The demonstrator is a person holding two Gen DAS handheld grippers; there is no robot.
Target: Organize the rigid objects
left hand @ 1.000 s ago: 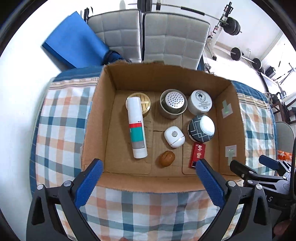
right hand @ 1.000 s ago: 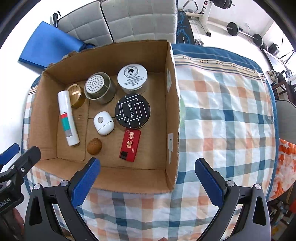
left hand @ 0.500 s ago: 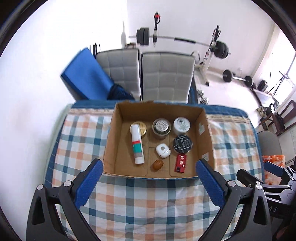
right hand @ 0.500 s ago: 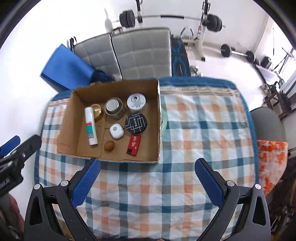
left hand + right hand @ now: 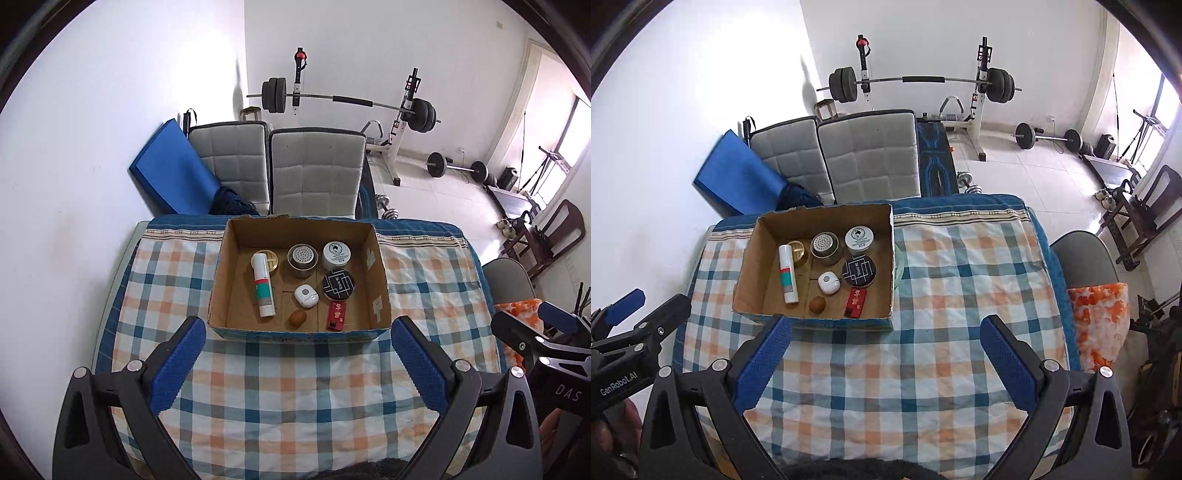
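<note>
Through the left wrist view I am holding my left gripper (image 5: 293,363) spread and empty above the checked cloth (image 5: 280,387), short of the cardboard box (image 5: 299,334) holding every item, while through the right wrist view my right gripper (image 5: 886,363) is hanging equally spread and empty, so I am judging a high, steady hover best.

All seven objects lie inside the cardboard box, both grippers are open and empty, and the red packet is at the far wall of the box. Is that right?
One detail is wrong. The red packet lies near the near wall of the cardboard box, beside the brown nut, as the left wrist view shows. The rest holds: seven objects inside, left gripper and right gripper open and empty.
</note>
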